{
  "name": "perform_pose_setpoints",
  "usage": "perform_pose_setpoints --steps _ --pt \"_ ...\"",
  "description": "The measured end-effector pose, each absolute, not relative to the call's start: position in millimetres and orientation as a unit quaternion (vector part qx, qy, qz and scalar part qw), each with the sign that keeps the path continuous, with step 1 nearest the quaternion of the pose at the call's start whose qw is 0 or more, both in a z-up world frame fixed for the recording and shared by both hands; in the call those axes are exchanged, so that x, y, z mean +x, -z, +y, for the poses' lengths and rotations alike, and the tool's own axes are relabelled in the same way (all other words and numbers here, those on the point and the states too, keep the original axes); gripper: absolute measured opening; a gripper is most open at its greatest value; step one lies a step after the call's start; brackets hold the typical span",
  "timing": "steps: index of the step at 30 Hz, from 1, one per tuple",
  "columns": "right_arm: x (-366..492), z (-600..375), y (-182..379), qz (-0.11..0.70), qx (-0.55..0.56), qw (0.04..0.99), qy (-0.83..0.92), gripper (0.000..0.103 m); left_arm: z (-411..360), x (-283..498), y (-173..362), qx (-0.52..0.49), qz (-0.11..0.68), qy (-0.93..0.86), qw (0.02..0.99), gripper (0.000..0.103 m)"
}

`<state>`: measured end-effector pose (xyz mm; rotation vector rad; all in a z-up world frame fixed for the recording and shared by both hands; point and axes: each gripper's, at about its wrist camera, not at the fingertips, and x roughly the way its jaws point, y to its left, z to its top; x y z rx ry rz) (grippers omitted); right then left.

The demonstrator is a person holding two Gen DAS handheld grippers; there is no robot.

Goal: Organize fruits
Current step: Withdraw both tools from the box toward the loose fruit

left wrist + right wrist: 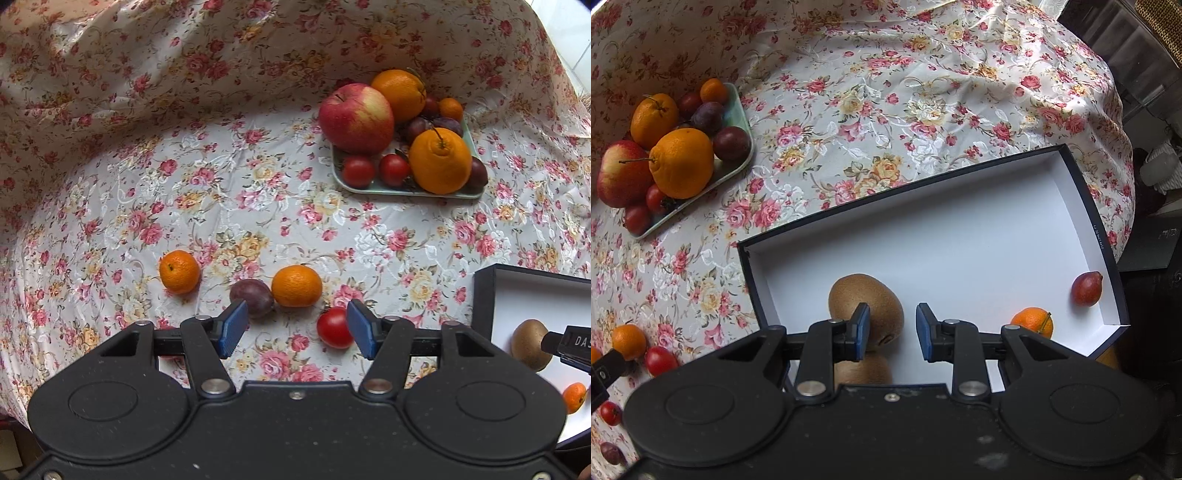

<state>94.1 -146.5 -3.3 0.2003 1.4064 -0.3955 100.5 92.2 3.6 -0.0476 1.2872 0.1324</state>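
Note:
My left gripper (pixel 297 328) hangs open over the floral cloth with nothing between its blue pads. Just beyond it lie a plum (pixel 252 297), a tangerine (pixel 296 285) and a red tomato (pixel 334 327) beside the right pad; another tangerine (pixel 180 271) lies further left. My right gripper (pixel 894 330) is open above the white-lined box (pixel 1082 206), and the gap between its pads shows only the box floor. A kiwi (pixel 871 295) lies partly behind its left pad, with a second kiwi (pixel 866 371) below. The box also holds a tangerine (pixel 1032 321) and a dark red fruit (pixel 1087 288).
A pale green tray (pixel 373 189) at the back holds an apple (pixel 356 118), two oranges, plums, tomatoes and a small tangerine. The same tray (pixel 742 110) shows at the left in the right wrist view. The cloth drapes off the table edge at the right (pixel 1123 155).

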Motion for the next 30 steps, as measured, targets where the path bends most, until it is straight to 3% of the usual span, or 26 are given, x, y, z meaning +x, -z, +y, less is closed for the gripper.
perform_pose_setpoints --steps 30 --pt "115.5 18.3 29.1 0.679 0.135 0.722 0.02 0.03 245.9 78.3 20.8 -0.103 0.617 -0.151 0.765 0.064"
